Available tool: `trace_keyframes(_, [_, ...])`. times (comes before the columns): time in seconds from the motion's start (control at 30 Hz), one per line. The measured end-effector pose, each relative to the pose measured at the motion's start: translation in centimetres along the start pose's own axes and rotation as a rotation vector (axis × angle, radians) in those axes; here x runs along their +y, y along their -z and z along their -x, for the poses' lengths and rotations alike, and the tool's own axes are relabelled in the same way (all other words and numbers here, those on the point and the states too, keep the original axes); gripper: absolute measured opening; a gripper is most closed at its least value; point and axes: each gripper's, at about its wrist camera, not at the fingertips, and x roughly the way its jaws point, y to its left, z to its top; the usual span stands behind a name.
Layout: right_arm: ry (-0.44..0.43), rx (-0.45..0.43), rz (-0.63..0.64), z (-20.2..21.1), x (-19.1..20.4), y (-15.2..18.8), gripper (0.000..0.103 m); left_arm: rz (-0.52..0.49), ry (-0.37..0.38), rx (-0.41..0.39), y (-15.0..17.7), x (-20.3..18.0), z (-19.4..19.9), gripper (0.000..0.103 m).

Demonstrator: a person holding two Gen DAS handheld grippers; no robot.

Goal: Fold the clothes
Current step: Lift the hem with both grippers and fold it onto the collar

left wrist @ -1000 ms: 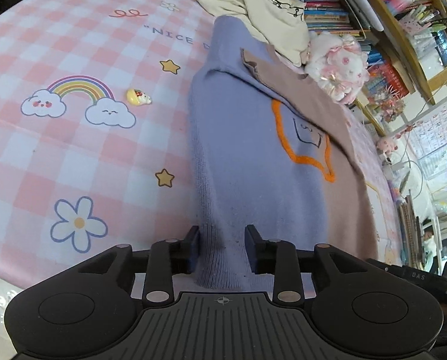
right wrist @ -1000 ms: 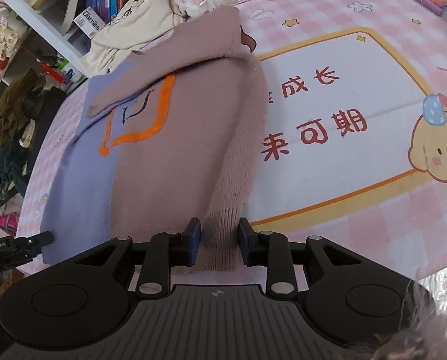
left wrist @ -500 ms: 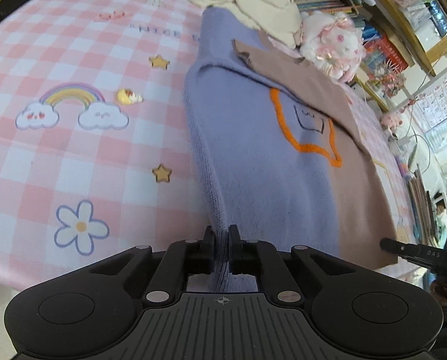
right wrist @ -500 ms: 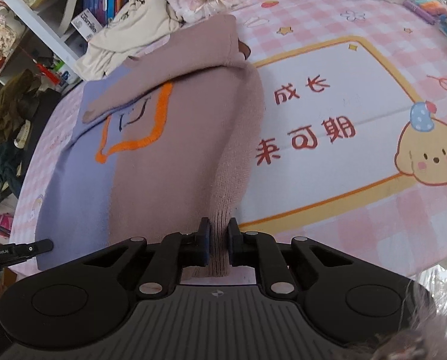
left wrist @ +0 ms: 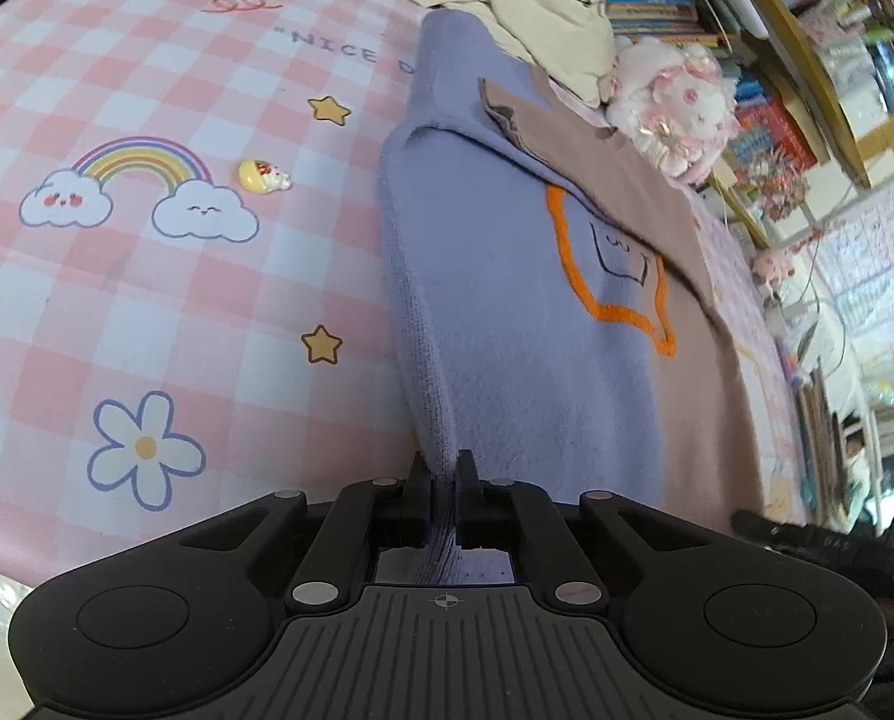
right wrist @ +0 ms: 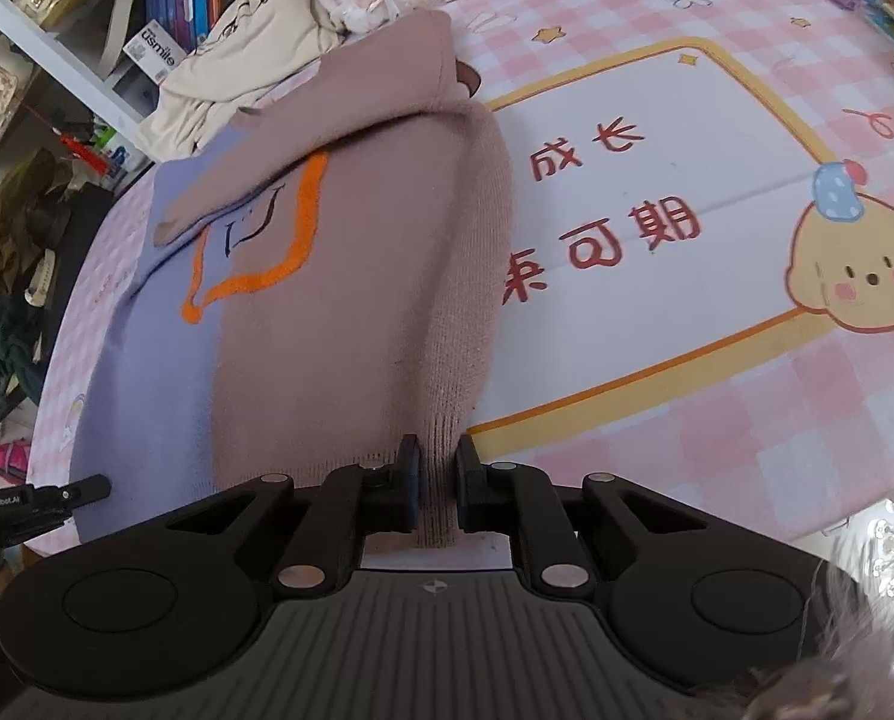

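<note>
A two-tone sweater, lavender point(left wrist: 507, 324) on one half and dusty pink point(right wrist: 351, 300) on the other, with an orange outlined patch, lies on the pink checked mat with both sleeves folded across its front. My left gripper point(left wrist: 443, 480) is shut on the lavender hem corner at the near edge. My right gripper point(right wrist: 437, 468) is shut on the pink hem corner at the near edge. Both corners are raised slightly off the mat. The left gripper's tip point(right wrist: 81, 489) shows at the left of the right wrist view.
A cream garment point(left wrist: 537, 6) and a pink plush toy point(left wrist: 675, 102) lie beyond the sweater's collar, against bookshelves point(left wrist: 807, 30). A small yellow charm point(left wrist: 264, 175) sits on the mat left of the sweater. The mat point(right wrist: 657, 192) stretches to the right with printed characters.
Both grippers went from open around the hem corners to shut on them. Both corners are now pinched and lifted a little.
</note>
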Motion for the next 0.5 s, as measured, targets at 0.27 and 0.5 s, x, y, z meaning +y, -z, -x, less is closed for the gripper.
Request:
trace_keyframes(0.27, [-0.045,0.030,-0.063,2.6,-1.3,1.0,0.011,-0.036,0.103,0.041,1.6,-0.4,1.8,0.004])
trace_keyframes(0.5, [-0.044,0.077,-0.079,4.2,-1.8,2.1,0.011,-0.029,0.165,0.100,2.8,-0.3,2.0,0.004])
